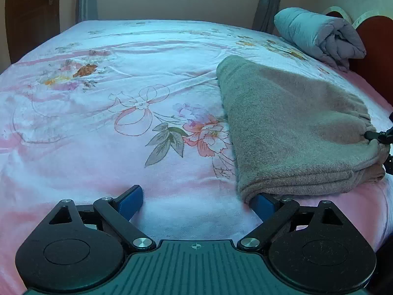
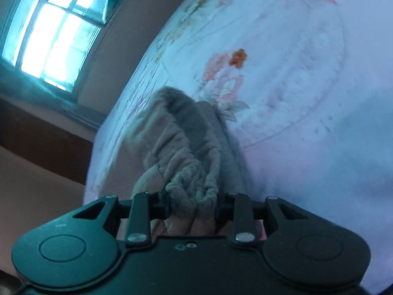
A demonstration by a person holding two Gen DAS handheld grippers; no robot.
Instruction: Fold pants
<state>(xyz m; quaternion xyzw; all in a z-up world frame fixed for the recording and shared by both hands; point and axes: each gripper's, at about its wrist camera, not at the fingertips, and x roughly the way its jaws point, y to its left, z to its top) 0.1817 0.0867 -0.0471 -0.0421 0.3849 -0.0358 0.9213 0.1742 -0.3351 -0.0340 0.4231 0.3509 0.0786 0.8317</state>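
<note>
- Grey fleece pants, folded, lie on a floral bed, right of frame in the left wrist view.
- Left gripper, bottom centre: jaws spread wide, released; one blue pad sits under the pants' near edge.
- Right gripper: jaws clenched on the gathered waistband.

Fuzzy grey-brown fleece pants, uniform colour, no print; gathered elastic waistband same tone. Pink-and-white plush bedspread printed with peach-red flowers, grey-green leaves, pink ribbon bows, one orange blossom. Rolled pale grey-lilac quilted duvet. Black left gripper, blue pads. Red-brown headboard.
</note>
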